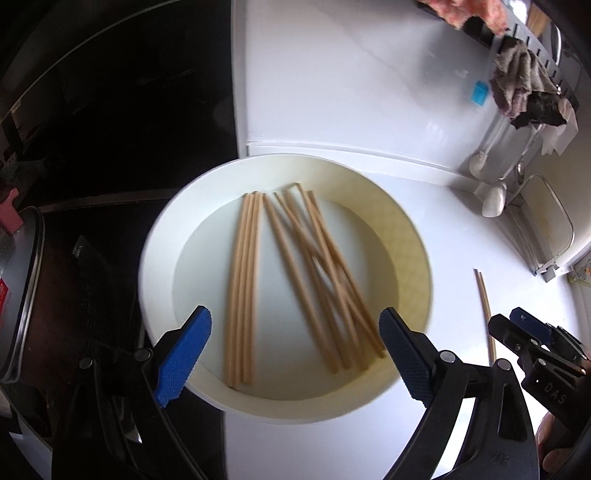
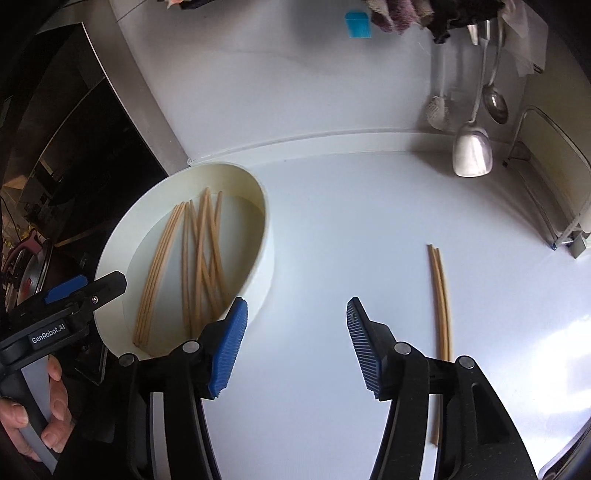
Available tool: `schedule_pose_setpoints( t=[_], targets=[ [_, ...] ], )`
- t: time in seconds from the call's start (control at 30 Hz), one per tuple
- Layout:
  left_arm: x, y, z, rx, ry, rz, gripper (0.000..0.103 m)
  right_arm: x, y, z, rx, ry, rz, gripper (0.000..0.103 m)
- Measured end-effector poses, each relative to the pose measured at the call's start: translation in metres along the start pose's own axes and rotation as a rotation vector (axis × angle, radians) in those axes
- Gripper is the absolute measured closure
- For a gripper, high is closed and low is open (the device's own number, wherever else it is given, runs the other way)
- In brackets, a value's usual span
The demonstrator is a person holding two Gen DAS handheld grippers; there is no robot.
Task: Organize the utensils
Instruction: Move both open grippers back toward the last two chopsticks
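A round cream tub point(image 1: 406, 236) sits on the white counter and holds several wooden chopsticks point(image 1: 295, 280). My left gripper point(image 1: 295, 350) is open and empty, hovering over the tub's near rim. The tub point(image 2: 266, 236) and its chopsticks point(image 2: 199, 266) also show at the left of the right wrist view. A pair of chopsticks point(image 2: 441, 314) lies side by side on the counter, to the right of the tub; it also shows in the left wrist view point(image 1: 484, 302). My right gripper point(image 2: 295, 347) is open and empty above the counter, between the tub and the pair.
Metal ladles and a spatula point(image 2: 472, 147) hang at the back wall beside cloths point(image 1: 524, 85). A wire rack point(image 2: 554, 192) stands at the right. A dark stove point(image 1: 110, 110) and a pot point(image 1: 22, 295) are at the left. A blue tag point(image 2: 357, 25) is on the wall.
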State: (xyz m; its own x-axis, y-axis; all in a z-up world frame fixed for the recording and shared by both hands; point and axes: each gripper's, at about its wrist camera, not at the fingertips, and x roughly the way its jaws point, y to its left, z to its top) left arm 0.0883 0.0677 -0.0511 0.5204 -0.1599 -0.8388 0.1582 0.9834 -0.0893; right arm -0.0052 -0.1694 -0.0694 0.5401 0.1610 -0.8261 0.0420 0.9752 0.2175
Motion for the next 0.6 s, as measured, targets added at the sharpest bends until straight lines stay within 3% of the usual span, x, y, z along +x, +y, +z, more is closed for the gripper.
schedule_pose_setpoints(
  t=[0.33, 0.6],
  targets=[
    [-0.022, -0.097, -0.028, 0.014, -0.028, 0.005, 0.01, -0.042, -0.106, -0.028, 0.018, -0.012, -0.016, 0.046],
    [-0.029, -0.158, -0.068, -0.01, -0.004, 0.062, 0.009, -0.03, -0.174, -0.06, 0.005, 0.04, 0.007, 0.046]
  ],
)
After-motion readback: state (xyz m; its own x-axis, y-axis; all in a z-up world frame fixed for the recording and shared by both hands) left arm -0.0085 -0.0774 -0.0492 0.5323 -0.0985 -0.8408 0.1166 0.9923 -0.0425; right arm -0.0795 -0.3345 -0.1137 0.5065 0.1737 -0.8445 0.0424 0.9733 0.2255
